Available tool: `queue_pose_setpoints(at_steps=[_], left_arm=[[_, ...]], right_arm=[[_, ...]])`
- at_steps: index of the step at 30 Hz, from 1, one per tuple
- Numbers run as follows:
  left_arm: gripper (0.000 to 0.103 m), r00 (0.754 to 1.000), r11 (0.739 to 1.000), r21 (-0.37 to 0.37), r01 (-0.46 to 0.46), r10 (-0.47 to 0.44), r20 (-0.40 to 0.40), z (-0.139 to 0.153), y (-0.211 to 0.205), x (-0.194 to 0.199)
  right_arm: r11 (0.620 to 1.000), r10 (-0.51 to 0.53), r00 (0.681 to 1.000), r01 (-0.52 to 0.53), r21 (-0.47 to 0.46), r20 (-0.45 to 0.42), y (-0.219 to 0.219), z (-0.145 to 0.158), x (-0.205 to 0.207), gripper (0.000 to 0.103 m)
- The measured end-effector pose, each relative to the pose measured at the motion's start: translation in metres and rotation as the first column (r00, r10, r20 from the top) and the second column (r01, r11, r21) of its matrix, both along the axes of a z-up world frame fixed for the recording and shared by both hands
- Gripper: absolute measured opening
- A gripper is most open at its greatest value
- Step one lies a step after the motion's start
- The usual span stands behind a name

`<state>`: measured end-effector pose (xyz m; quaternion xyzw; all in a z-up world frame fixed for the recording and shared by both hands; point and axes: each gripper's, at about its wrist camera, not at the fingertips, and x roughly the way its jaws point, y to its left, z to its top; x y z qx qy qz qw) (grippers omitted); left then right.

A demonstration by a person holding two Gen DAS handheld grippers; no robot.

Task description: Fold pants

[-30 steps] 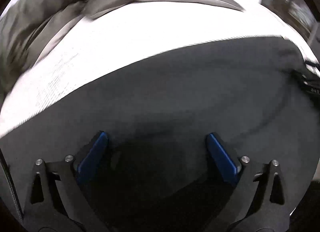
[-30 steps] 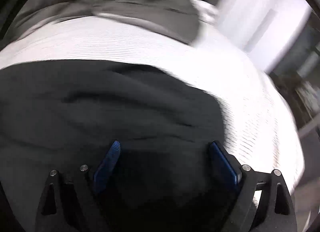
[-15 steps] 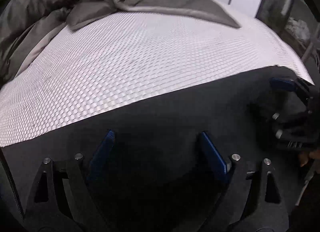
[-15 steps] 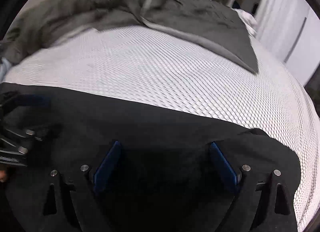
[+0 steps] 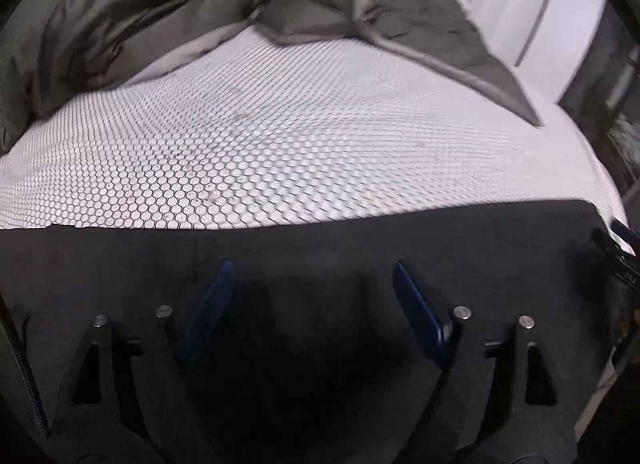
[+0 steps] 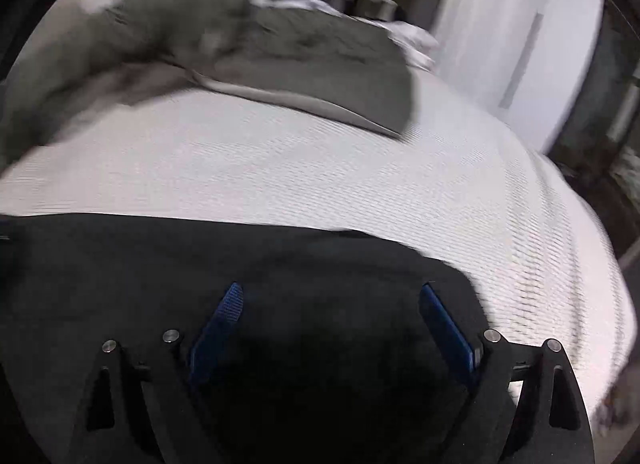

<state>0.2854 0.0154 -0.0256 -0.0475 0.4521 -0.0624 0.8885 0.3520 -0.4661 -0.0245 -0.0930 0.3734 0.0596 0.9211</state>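
The black pants (image 5: 360, 240) lie flat across the near part of the white honeycomb-patterned mattress (image 5: 280, 152). My left gripper (image 5: 310, 268) is open, its blue pads spread just above the pants near their far edge. In the right wrist view the pants (image 6: 160, 256) fill the lower left, with a rounded end at the right. My right gripper (image 6: 332, 292) is open and empty over that end. The right gripper's tip shows at the far right of the left wrist view (image 5: 616, 244).
A rumpled grey duvet (image 5: 160, 16) is piled at the far side of the bed, one corner (image 5: 480, 64) reaching out over the mattress. It also shows in the right wrist view (image 6: 280, 52). White wardrobe doors (image 6: 520, 44) stand beyond, and the mattress edge drops off at right.
Both grippers have pulled back and tilted up, so more mattress and duvet show. The pants' far edge now lies straight. The right gripper has slid out toward the edge of the left view.
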Motion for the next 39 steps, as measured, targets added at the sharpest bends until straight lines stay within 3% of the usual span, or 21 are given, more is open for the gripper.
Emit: queue_pose_setpoints(at_steps=[2, 4, 6, 8, 10, 12, 14, 18, 22, 25, 28, 31, 33, 34, 36, 38, 39], left_arm=[[0.08, 0.997, 0.997, 0.02, 0.08, -0.08, -0.014, -0.002, -0.016, -0.019], [0.08, 0.991, 0.988, 0.09, 0.129, -0.126, -0.043, -0.013, -0.028, -0.033], [0.081, 0.989, 0.973, 0.178, 0.146, -0.137, -0.062, -0.026, -0.031, -0.047], [0.081, 0.99, 0.975, 0.175, 0.136, -0.128, -0.056, -0.025, -0.019, -0.059], [0.082, 0.994, 0.979, 0.18, 0.098, -0.089, -0.057, -0.025, 0.004, -0.071], [0.098, 0.999, 0.969, 0.248, 0.017, -0.003, -0.054, -0.032, 0.036, -0.07], [0.103, 0.996, 0.953, 0.297, -0.057, 0.073, -0.044, -0.034, 0.064, -0.076], [0.103, 0.989, 0.944, 0.305, -0.123, 0.143, -0.044, -0.031, 0.099, -0.087], [0.095, 0.985, 0.96, 0.234, -0.154, 0.169, -0.047, -0.021, 0.121, -0.096], [0.093, 0.993, 0.977, 0.176, -0.117, 0.119, -0.001, -0.004, 0.123, -0.104], [0.093, 0.999, 0.997, 0.078, 0.004, -0.007, 0.033, 0.008, 0.103, -0.109], [0.093, 0.995, 0.993, 0.074, 0.095, -0.097, 0.018, 0.004, 0.072, -0.106], [0.093, 0.99, 0.989, 0.039, 0.141, -0.14, -0.023, -0.004, 0.051, -0.104], [0.093, 0.985, 0.984, 0.04, 0.171, -0.17, -0.041, -0.008, 0.04, -0.106], [0.094, 0.977, 0.969, 0.135, 0.207, -0.197, -0.081, -0.023, 0.021, -0.112], [0.096, 0.975, 0.958, 0.182, 0.219, -0.209, -0.077, -0.026, 0.017, -0.12], [0.098, 0.977, 0.96, 0.181, 0.212, -0.2, -0.079, -0.027, 0.022, -0.118]], right_arm=[[0.991, 0.119, 0.993, -0.117, 0.062, -0.018, 0.041, -0.002, -0.026, 0.092], [0.969, 0.236, 0.97, -0.231, 0.083, -0.056, 0.072, -0.014, -0.038, 0.092], [0.948, 0.318, 0.94, -0.316, 0.032, -0.124, 0.102, -0.036, -0.05, 0.092], [0.941, 0.314, 0.936, -0.329, -0.077, -0.157, 0.117, -0.056, -0.06, 0.092], [0.951, 0.291, 0.943, -0.304, -0.061, -0.159, 0.107, -0.055, -0.06, 0.092], [0.971, 0.22, 0.964, -0.232, -0.067, -0.151, 0.09, -0.05, -0.062, 0.094], [0.984, 0.101, 0.988, -0.117, -0.131, -0.12, 0.069, -0.053, -0.062, 0.099], [0.992, -0.074, 0.994, 0.064, -0.11, -0.084, 0.024, -0.052, -0.067, 0.099], [0.984, -0.107, 0.992, 0.096, -0.147, -0.07, 0.022, -0.043, -0.074, 0.099], [0.996, 0.055, 0.996, -0.06, -0.066, -0.067, 0.058, -0.023, -0.095, 0.099], [0.975, 0.221, 0.973, -0.217, 0.053, -0.069, 0.095, -0.006, -0.113, 0.099], [0.943, 0.331, 0.939, -0.323, 0.084, -0.099, 0.124, -0.015, -0.117, 0.099], [0.925, 0.379, 0.916, -0.376, 0.045, -0.132, 0.14, -0.038, -0.113, 0.099], [0.921, 0.386, 0.91, -0.39, 0.001, -0.15, 0.142, -0.051, -0.109, 0.099], [0.92, 0.386, 0.909, -0.392, -0.009, -0.156, 0.132, -0.068, -0.108, 0.098], [0.932, 0.362, 0.919, -0.362, 0.03, -0.156, 0.101, -0.058, -0.108, 0.099], [0.944, 0.326, 0.935, -0.329, 0.0, -0.142, 0.075, -0.05, -0.104, 0.099]])
